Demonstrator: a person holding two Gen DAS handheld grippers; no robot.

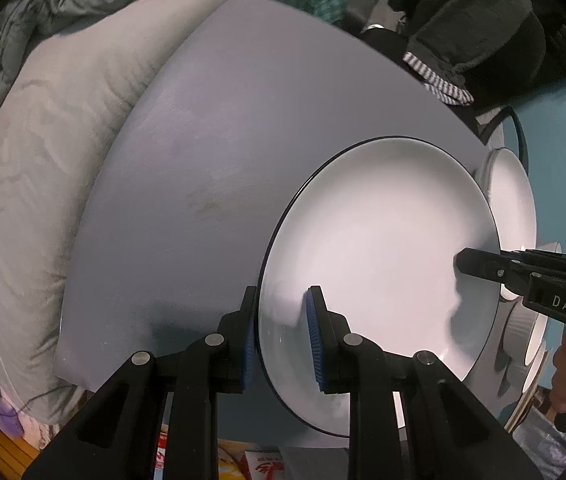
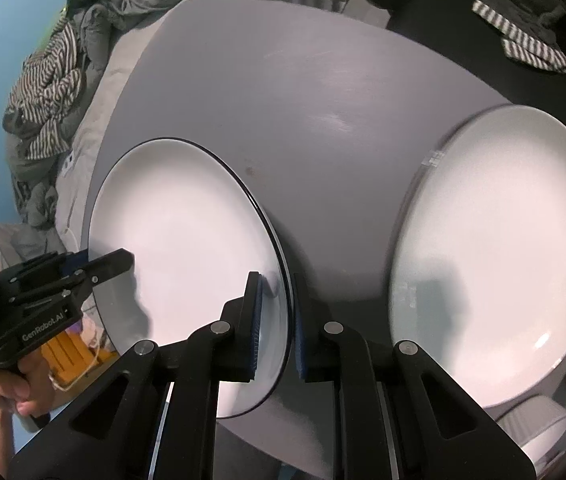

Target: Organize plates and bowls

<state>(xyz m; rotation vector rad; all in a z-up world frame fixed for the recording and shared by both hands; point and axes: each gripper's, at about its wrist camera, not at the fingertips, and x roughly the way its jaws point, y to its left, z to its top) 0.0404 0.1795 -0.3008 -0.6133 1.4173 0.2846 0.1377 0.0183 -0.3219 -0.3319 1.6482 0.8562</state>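
A large white plate with a thin dark rim (image 1: 379,264) is held above the grey table (image 1: 211,128) by both grippers. My left gripper (image 1: 281,332) straddles its near left rim, jaws on either side. My right gripper (image 2: 277,328) straddles the opposite rim of the same plate (image 2: 179,248). Each gripper shows in the other's view: the right one (image 1: 483,268) at the plate's right edge, the left one (image 2: 111,264) at its left edge. A second white plate (image 2: 495,248) lies at the table's right side, with ribbed grey bowls (image 2: 535,420) below it.
Grey bedding (image 1: 43,184) lies along the table's left and far sides. Striped clothes (image 2: 47,88) are piled on it. Dark clothing and a striped cloth (image 1: 447,88) lie beyond the table's far right edge. More white dishes (image 1: 511,196) stand at the right.
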